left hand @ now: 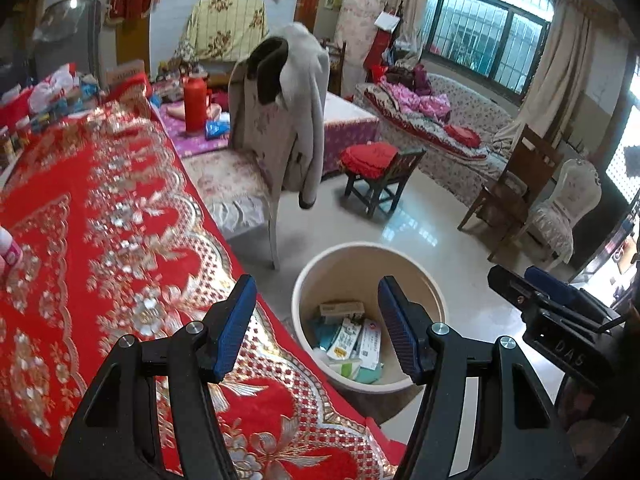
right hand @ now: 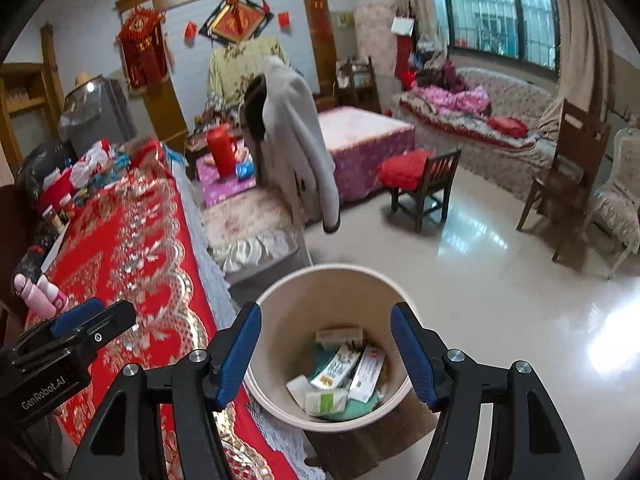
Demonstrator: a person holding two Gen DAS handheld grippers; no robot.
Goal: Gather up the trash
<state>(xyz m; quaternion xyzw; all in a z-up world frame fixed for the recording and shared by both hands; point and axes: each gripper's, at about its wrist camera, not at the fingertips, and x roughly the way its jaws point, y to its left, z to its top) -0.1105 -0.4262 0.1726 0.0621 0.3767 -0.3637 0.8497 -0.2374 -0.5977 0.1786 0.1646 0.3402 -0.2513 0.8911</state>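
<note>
Beige and round, the plastic waste bin [right hand: 328, 344] stands on the glossy tiled floor [right hand: 500, 264] just beside the tabletop's edge, already holding a loose heap of flattened cartons and paper packets [right hand: 344, 376]. Both tools hang above it with nothing between their blue pads: the right hand-held gripper [right hand: 325, 350] is spread wide directly over the bin's mouth, and the left hand-held gripper [left hand: 318, 324] is likewise released, straddling the tabletop edge and the bin's rim.

With both empty, the sensible next step seems to be returning to the tabletop for more rubbish. A good pickup means approaching a piece flat, closing fully before lifting, and releasing only when centred over the bin so nothing lands on the floor.

Over the tabletop lies a red cloth with gold and silver embroidery [left hand: 100, 208]; a pink bottle [right hand: 44, 292] stands near its edge, and packets and jars crowd the far end [left hand: 52, 96]. Beyond are a chair draped with a grey coat [left hand: 288, 120], a red thermos [left hand: 194, 106], a small wooden stool with a red cushion [left hand: 374, 160] and a floral sofa [left hand: 460, 120] under the window.
</note>
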